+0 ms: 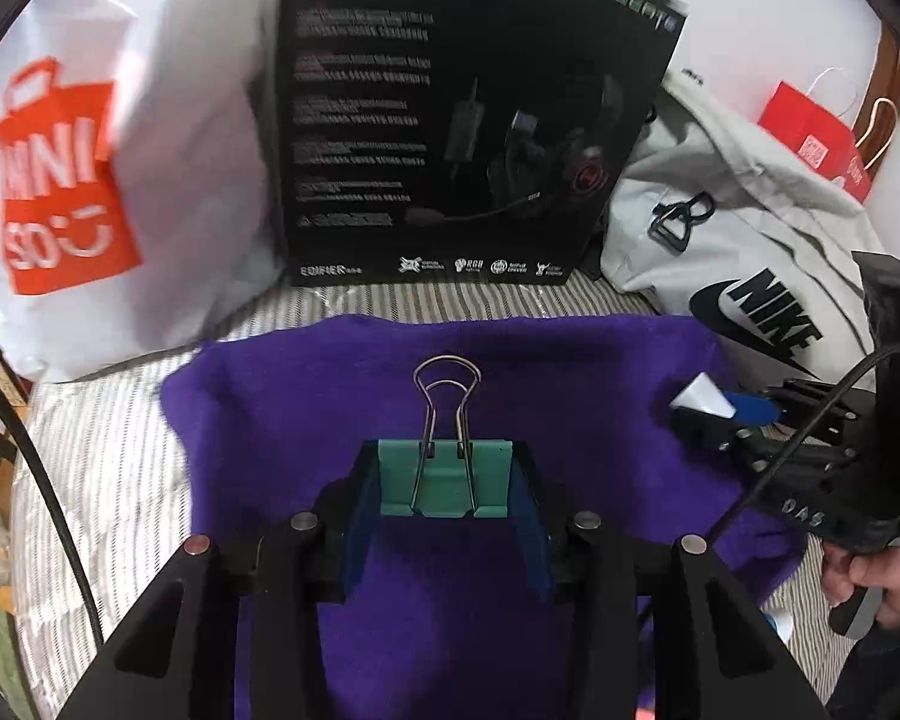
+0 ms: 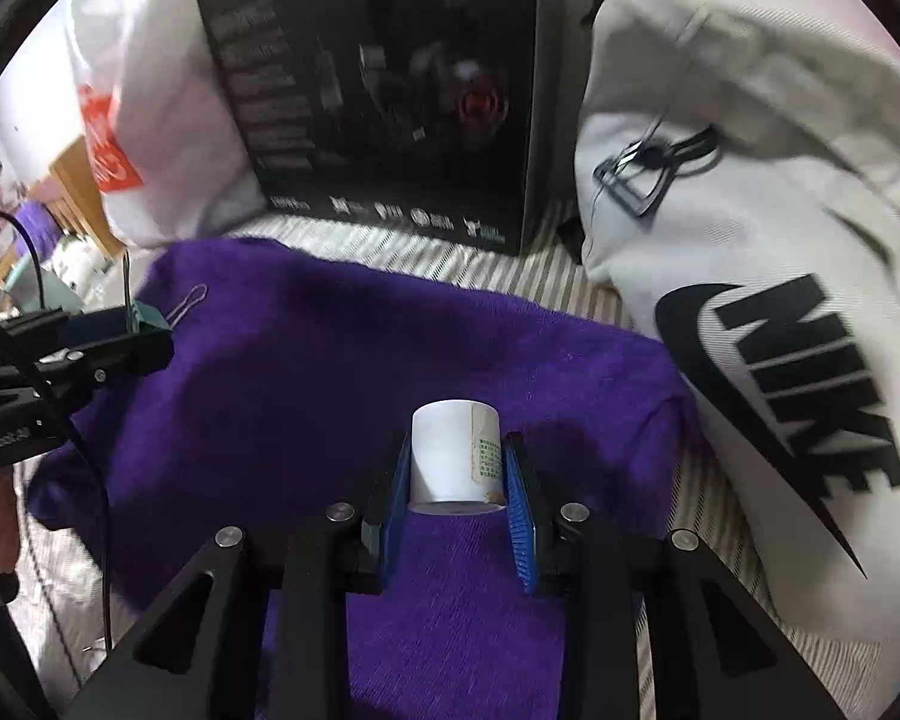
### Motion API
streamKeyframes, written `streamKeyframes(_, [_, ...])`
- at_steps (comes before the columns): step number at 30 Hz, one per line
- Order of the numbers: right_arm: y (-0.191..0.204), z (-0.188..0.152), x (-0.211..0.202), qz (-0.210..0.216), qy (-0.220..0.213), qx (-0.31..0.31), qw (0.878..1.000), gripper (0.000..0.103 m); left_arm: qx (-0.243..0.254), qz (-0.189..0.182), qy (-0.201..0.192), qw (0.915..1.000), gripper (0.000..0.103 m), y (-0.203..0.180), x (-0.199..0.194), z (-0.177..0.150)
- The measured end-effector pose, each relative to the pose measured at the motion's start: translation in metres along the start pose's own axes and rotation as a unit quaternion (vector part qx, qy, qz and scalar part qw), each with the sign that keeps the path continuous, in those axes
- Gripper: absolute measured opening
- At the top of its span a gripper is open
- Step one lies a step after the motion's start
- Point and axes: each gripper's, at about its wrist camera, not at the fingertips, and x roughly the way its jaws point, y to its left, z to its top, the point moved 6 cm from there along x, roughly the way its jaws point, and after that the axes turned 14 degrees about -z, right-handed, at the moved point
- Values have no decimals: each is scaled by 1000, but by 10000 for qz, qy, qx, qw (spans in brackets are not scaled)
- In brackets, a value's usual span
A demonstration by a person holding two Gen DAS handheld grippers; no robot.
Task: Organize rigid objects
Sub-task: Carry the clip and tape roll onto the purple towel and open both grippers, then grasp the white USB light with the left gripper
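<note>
A teal binder clip (image 1: 444, 480) with wire handles pointing away is clamped between the blue pads of my left gripper (image 1: 444, 486), held above a purple cloth (image 1: 450, 372). My right gripper (image 2: 457, 474) is shut on a small white bottle (image 2: 453, 456) with a printed label, also above the purple cloth (image 2: 330, 348). In the right wrist view the left gripper (image 2: 132, 324) with the binder clip (image 2: 147, 315) shows at the left edge. The left wrist view has the right gripper (image 1: 720, 408) at the right, with the white bottle (image 1: 702, 396) in it.
A black headset box (image 1: 468, 120) stands upright behind the cloth on a striped sheet (image 1: 108, 450). A white shopping bag (image 1: 90, 168) with an orange logo sits left of it, a grey Nike bag (image 1: 750, 252) to the right, a red paper bag (image 1: 822, 138) beyond. A hand (image 1: 876, 588) holds the right gripper's handle.
</note>
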Motion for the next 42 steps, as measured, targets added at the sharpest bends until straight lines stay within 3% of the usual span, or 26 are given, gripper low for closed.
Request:
streamKeyframes(17, [5,3,30,-162,192,-177,9995,30,-73,111,487,9987,39,10,51,2])
streamKeyframes(22, [3,-1,29,-19,186,-168,9997,36,-26,226,577,9981,40,10,59,-1])
streamKeyframes(24, [3,-4,27,41,256,-156,9995,47,-1,240,635,9977,45,8,60,-3])
streamKeyframes(28, [-5,-13,18,-44,296,-94,9995,52,-40,300,748,9967,62,4,59,-9])
streamKeyframes(33, [-5,-32,-20,41,180,32,9998,52,-210,456,776,9957,62,3,40,-22])
streamKeyframes(42, [-9,-82,-107,121,-149,340,9992,59,30,407,297,9987,62,-35,-51,-59])
